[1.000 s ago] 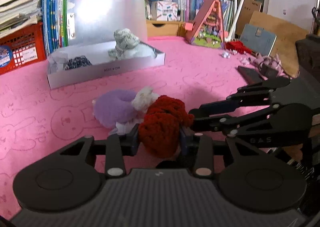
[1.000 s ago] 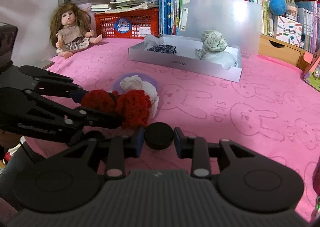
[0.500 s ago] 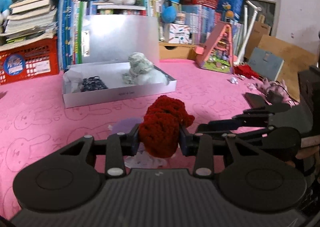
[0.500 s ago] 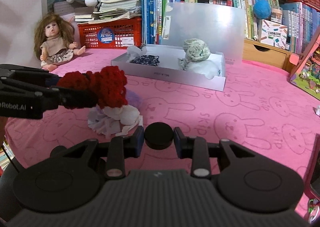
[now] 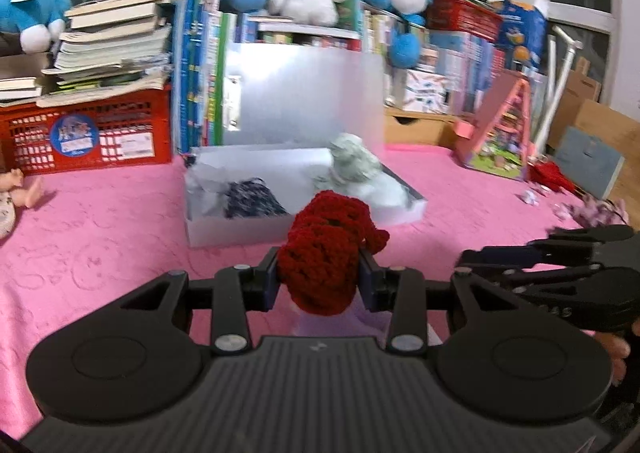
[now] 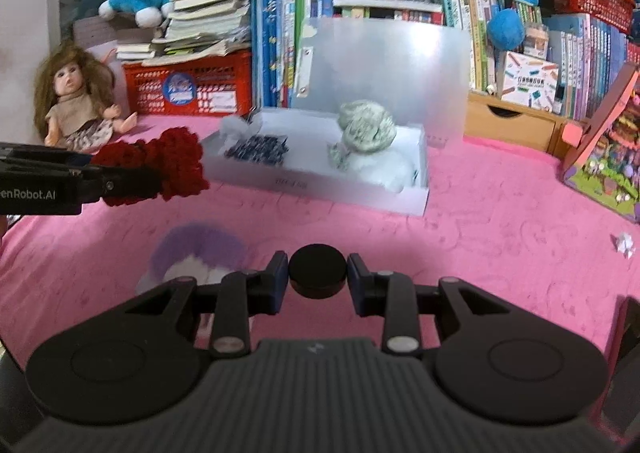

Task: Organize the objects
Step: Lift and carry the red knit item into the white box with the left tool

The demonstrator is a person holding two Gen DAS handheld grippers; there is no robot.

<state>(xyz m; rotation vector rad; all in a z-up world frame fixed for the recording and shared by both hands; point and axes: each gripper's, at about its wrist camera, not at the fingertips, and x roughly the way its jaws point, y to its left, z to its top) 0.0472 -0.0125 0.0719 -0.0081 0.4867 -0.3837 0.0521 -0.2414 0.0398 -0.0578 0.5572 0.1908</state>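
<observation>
L gripper (image 5: 319,283) pinching red knit bundle (image 5: 326,253), held above pink cloth (image 5: 100,221), short of white box (image 5: 240,231). R gripper (image 6: 318,279) clamped on black disc (image 6: 317,271), hovering w/ load. Purple/white soft item (image 6: 196,253) on cloth below. Step, prob: transport to box — next needs carry over front wall, aim for free middle btwn dark item (image 5: 254,199) & grey-green bundle (image 5: 354,163), then release.

Looking forward low over the pink table (image 5: 100,221) from each gripper, close behind its own fingers, toward the far books (image 6: 280,37), sharing the white box (image 5: 240,231) (image 6: 320,189) in the middle, left view placed left of right view.
</observation>
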